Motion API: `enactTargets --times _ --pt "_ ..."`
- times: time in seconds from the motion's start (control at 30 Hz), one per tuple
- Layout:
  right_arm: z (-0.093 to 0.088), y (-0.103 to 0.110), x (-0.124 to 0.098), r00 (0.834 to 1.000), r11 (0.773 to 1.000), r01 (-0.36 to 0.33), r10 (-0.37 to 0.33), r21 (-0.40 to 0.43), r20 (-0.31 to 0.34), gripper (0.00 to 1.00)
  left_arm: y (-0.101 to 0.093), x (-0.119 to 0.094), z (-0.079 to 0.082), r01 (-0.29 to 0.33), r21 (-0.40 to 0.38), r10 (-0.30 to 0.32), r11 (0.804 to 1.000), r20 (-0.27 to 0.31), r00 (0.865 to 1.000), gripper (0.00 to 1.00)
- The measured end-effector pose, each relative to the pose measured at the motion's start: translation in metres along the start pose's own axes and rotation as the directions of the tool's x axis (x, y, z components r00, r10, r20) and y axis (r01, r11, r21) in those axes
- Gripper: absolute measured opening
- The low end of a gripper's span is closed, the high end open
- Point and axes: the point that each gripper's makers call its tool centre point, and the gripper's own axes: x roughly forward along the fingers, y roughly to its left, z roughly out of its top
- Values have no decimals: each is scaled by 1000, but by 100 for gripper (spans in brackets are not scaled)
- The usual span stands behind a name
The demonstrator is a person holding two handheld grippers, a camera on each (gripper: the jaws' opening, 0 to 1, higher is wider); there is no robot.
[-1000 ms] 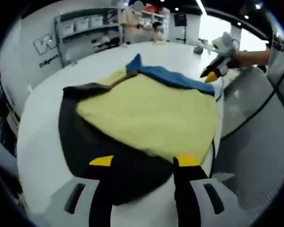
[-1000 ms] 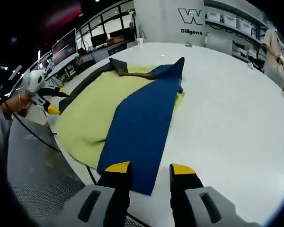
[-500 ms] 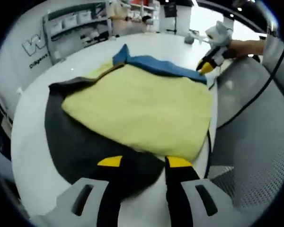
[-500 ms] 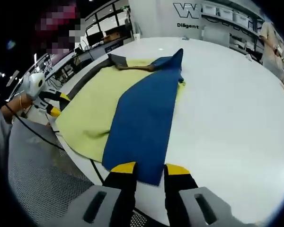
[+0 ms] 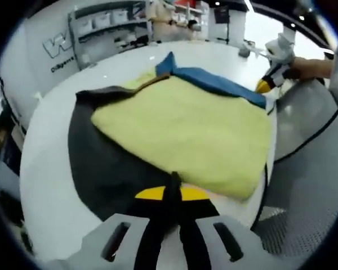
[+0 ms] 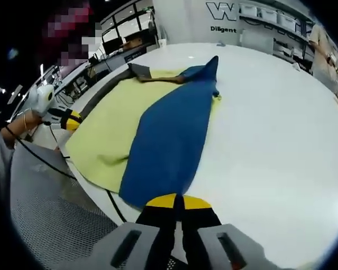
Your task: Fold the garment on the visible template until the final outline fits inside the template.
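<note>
While a cable (image 5: 312,135) hangs off the table (image 6: 270,129), both jaws pinch the garment (image 5: 186,126), closed on its edge.

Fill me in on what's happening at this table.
A person is folding a yellow garment with a blue panel over a dark template on a white table. The left hand-held gripper is shut on the yellow garment's near edge. The right hand-held gripper is shut on the blue panel's end. The fold hasn't been made yet.

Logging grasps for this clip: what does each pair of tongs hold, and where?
Left tongs: yellow garment's near edge. Right tongs: blue panel's near end.
</note>
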Motion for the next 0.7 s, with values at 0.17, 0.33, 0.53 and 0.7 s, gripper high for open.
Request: enactTargets --times 0.17,0.33,0.53,0.7 --pt "11 -12 -7 1000 1000 12 -12 -5 28 0 6 -1 4 3 -54 -2 999 26 1000 0" --pt "35 -29 -17 998 999 38 -37 -35 42 0 26 -13 26 29 -119 -16 993 110 994 0" --pt "71 -60 -28 991 994 90 -83 -66 109 0 70 -34 47 -37 -163 64 986 167 984 0" --pt "93 -86 -30 987 989 111 -98 -101 128 0 113 -53 64 -112 -177 147 978 199 969 0"
